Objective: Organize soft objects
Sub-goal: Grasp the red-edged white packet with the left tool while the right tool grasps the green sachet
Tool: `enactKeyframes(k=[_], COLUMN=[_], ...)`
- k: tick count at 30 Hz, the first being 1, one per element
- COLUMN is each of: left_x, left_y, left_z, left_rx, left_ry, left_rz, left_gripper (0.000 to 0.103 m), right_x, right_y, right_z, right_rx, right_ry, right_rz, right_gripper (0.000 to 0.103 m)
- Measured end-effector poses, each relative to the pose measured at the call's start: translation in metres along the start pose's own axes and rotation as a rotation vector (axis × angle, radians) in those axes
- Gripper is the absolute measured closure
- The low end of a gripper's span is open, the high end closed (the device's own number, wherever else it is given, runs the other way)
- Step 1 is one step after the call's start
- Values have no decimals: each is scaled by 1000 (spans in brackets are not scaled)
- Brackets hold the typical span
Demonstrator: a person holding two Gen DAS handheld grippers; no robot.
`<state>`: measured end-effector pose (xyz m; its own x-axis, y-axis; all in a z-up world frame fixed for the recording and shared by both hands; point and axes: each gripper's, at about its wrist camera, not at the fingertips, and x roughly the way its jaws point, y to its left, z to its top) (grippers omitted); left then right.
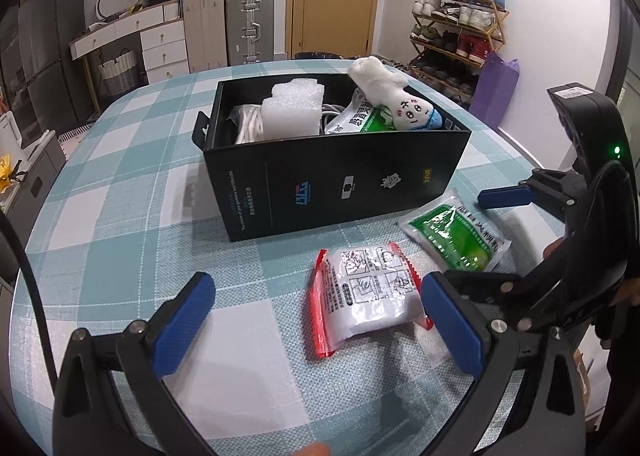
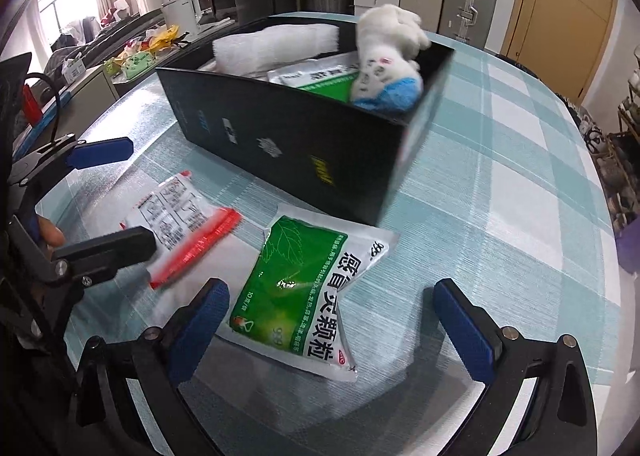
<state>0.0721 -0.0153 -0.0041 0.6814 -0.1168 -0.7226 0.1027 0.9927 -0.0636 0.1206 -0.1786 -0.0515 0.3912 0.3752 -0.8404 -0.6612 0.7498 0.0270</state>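
Note:
A black box (image 1: 344, 176) stands on the checked tablecloth and holds white foam (image 1: 294, 110), a white plush toy (image 1: 390, 96), a green packet and white cord. A white packet with red edges (image 1: 370, 296) lies in front of the box, touching my open left gripper's right finger. My left gripper (image 1: 318, 322) is empty. A green and white packet (image 2: 304, 296) lies beside the box (image 2: 304, 136), between the fingers of my open right gripper (image 2: 338, 326). It also shows in the left wrist view (image 1: 456, 236). The red-edged packet (image 2: 180, 216) lies left of it.
The table (image 1: 120, 160) has a teal and white checked cloth. Suitcases (image 1: 248, 26), drawers and a shoe rack (image 1: 456, 28) stand behind it by a wooden door. A purple bag (image 1: 494, 86) leans near the rack. A counter with a kettle (image 2: 182, 12) is at the left in the right wrist view.

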Motion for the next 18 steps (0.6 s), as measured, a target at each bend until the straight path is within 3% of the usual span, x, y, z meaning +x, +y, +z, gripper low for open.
enactKeyframes(k=[11, 18], left_x=[0, 0], left_y=[2, 5], left_z=[-1, -1], left_rx=[-18, -33], left_ry=[-4, 1], left_rz=[-14, -18], left_gripper=[0, 0], right_x=[1, -3], right_y=[0, -3], right_z=[4, 5], right_rx=[29, 33], right_ry=[-12, -28], right_rz=[-29, -27], right_gripper=[2, 22])
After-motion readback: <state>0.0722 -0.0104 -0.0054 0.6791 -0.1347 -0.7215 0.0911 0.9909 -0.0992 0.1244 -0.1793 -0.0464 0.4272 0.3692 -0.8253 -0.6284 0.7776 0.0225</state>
